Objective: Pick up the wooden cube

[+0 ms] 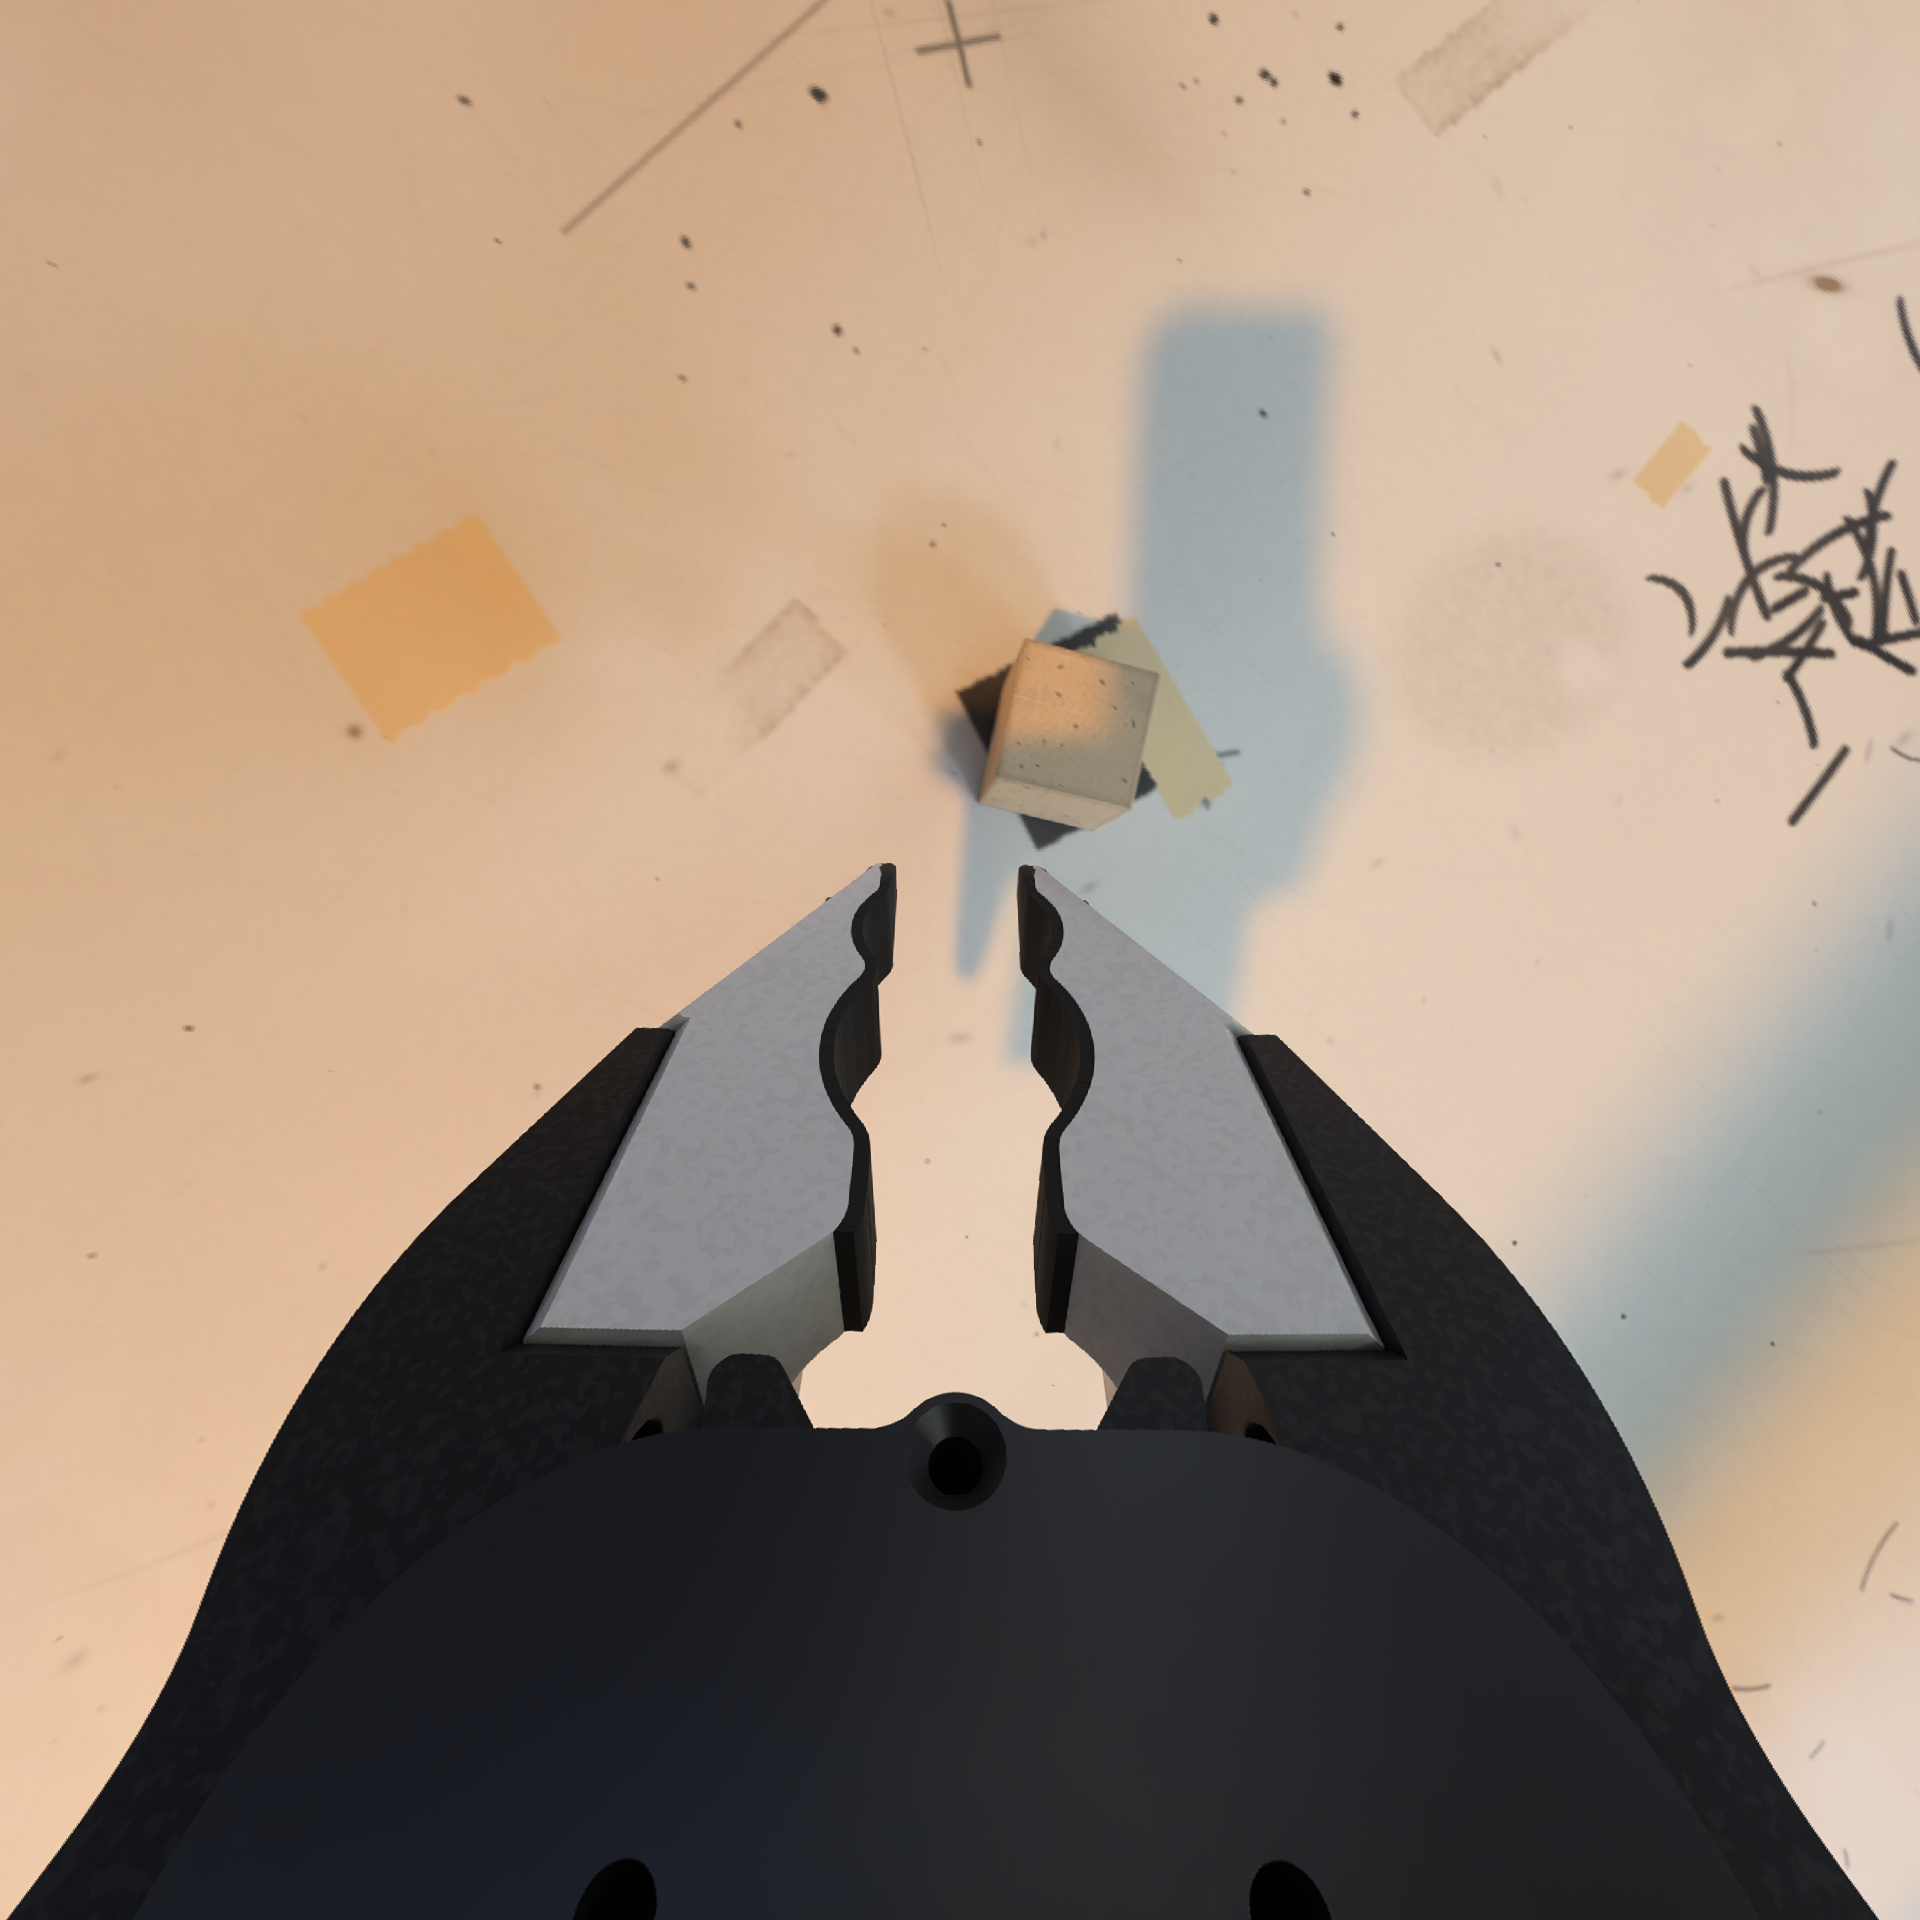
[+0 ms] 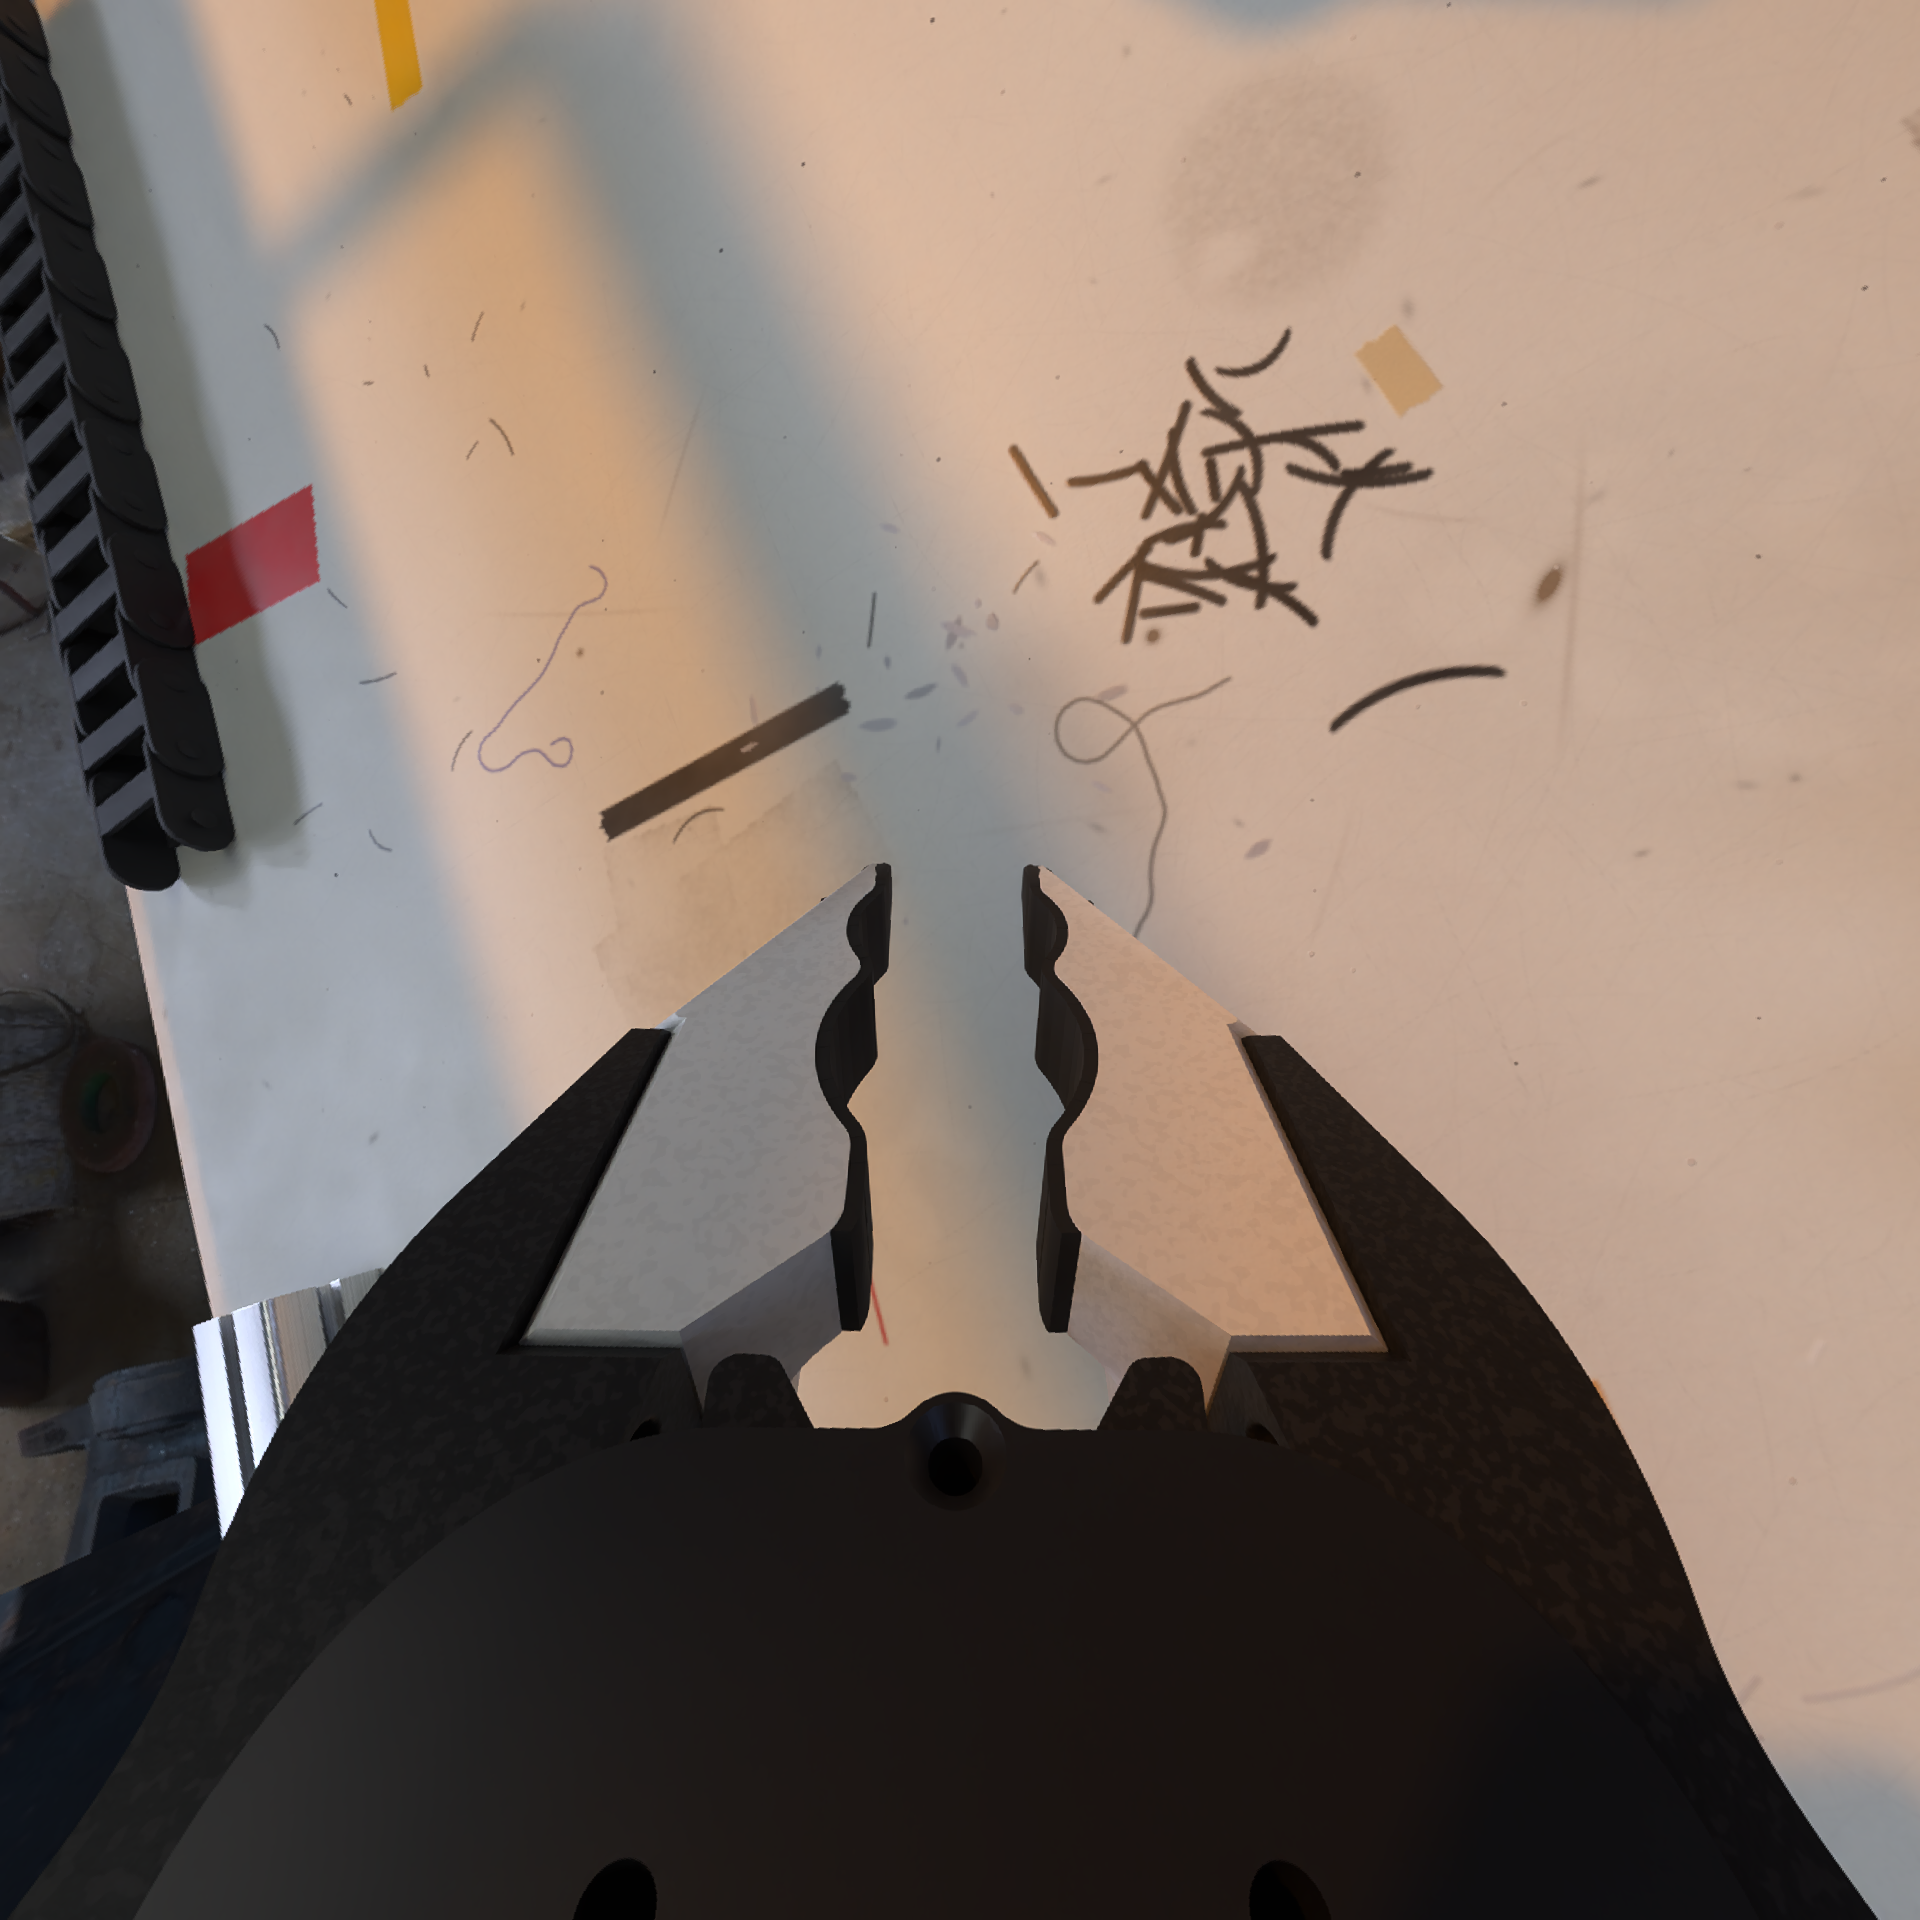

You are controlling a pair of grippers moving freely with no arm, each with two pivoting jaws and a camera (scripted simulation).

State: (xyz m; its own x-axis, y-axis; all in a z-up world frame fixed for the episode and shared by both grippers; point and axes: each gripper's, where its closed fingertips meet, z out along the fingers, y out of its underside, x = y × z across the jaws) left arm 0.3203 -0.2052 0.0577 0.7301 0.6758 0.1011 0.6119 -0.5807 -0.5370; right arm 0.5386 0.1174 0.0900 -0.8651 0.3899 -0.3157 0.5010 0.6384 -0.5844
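The wooden cube, pale and light brown, sits on the table in the left wrist view, just ahead and slightly right of the fingertips. It rests over a yellowish tape patch and a dark mark. My left gripper is open and empty, above the table, a short way short of the cube. My right gripper is open and empty over a bare part of the table. The cube does not show in the right wrist view.
The beige table bears an orange patch and dark scribble marks. In the right wrist view a black cable chain lies along the left table edge, beside a red patch; a black stripe and scribbles lie ahead.
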